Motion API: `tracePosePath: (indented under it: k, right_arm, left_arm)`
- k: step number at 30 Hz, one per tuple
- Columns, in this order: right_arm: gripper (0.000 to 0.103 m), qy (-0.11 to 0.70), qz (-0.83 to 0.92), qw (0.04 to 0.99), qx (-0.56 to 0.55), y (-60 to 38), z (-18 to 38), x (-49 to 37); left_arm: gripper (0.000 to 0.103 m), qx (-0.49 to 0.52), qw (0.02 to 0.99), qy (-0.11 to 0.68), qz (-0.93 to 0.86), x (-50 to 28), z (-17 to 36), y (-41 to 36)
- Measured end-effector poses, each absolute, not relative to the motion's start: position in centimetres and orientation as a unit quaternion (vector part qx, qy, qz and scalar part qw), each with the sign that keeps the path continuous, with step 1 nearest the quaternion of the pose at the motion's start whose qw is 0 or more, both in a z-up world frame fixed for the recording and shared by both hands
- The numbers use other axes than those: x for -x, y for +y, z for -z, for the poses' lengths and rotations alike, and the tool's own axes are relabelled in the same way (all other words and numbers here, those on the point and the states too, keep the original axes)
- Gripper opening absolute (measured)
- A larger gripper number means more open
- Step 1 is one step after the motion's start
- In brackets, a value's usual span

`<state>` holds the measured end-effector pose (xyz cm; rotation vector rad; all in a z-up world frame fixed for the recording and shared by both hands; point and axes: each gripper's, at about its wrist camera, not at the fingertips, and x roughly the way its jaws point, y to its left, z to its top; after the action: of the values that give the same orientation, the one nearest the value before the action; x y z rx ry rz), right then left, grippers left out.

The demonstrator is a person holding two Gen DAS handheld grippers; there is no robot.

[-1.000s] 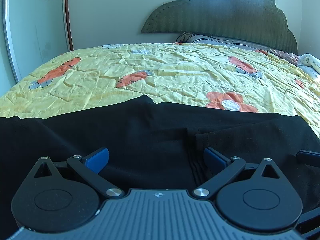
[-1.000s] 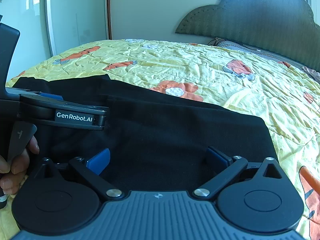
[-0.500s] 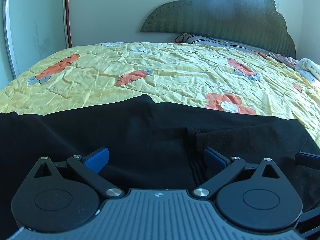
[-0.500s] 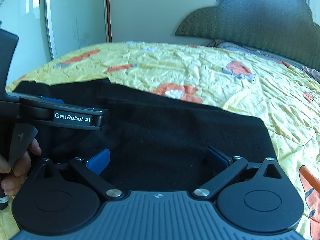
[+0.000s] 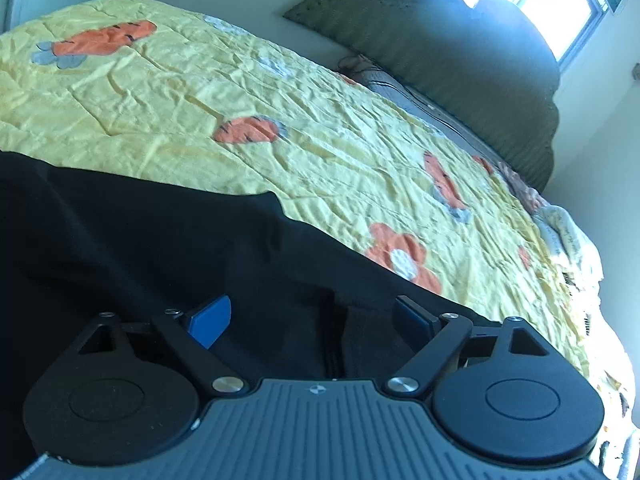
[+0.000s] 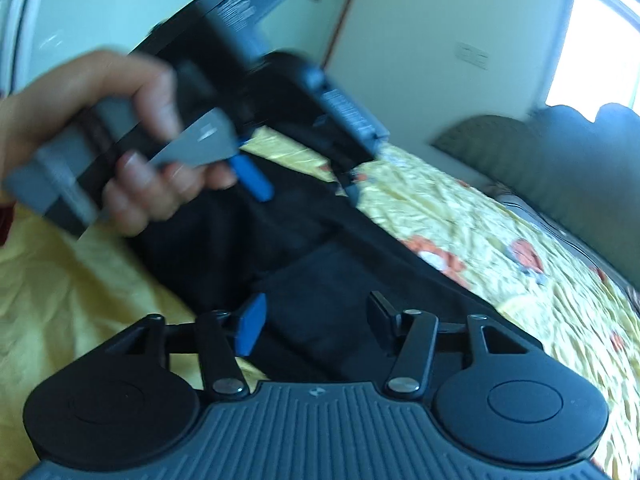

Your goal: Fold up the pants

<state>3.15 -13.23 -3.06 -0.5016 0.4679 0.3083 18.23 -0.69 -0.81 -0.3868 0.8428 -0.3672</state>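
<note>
Black pants lie spread across the near part of the yellow bed. My left gripper is open just above them, with a seam or fold edge running between its blue pads. My right gripper is open and tilted over another part of the pants. In the right wrist view the left gripper shows at upper left, held in a hand, with one blue fingertip over the cloth. Neither gripper holds any cloth.
The yellow bedspread with orange flower prints covers the bed. A dark green headboard and a pillow stand at the far end. A crumpled light cloth lies at the bed's right edge. A bright window is behind.
Both cameras have tilted sharply and the right view is motion-blurred. In the right view the left gripper and its hand have risen and swung closer. Both grippers stay open.
</note>
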Motion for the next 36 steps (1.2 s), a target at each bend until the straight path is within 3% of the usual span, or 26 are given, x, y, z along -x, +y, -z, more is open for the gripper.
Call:
tracePosePath:
  k: [7,15,20,24,31,33,36]
  right_arm:
    - [0.049,0.245,-0.165,0.928,0.228,-13.2,3.1,-4.0]
    - [0.051,0.278,-0.165,0.946,0.03,-21.7,-0.2,-5.6]
    - [0.055,0.332,-0.092,0.938,-0.04,-27.5,0.8,-7.4]
    - [0.055,0.302,-0.09,0.949,-0.004,-28.4,-1.6,-9.1]
    - [0.055,0.368,-0.113,0.919,0.086,-26.7,-0.1,-15.4]
    - [0.069,0.364,-0.104,0.92,0.103,-26.8,0.5,-15.7]
    - [0.074,0.356,-0.067,0.928,0.082,-27.2,0.4,-15.8]
  left_arm:
    - [0.083,0.233,0.831,0.42,0.281,-17.9,0.7,-2.3]
    - [0.069,0.157,0.828,0.439,0.311,-18.9,2.5,-6.1]
    - [0.068,0.144,0.84,0.42,0.311,-18.9,1.8,-6.7]
    - [0.069,0.113,0.865,0.398,0.283,-19.2,0.7,-7.0]
    - [0.069,0.108,0.884,0.428,0.157,-24.4,1.3,-3.4]
    - [0.069,0.118,0.883,0.429,0.146,-26.1,1.7,-2.6]
    - [0.067,0.118,0.888,0.422,0.137,-27.9,1.5,-2.4]
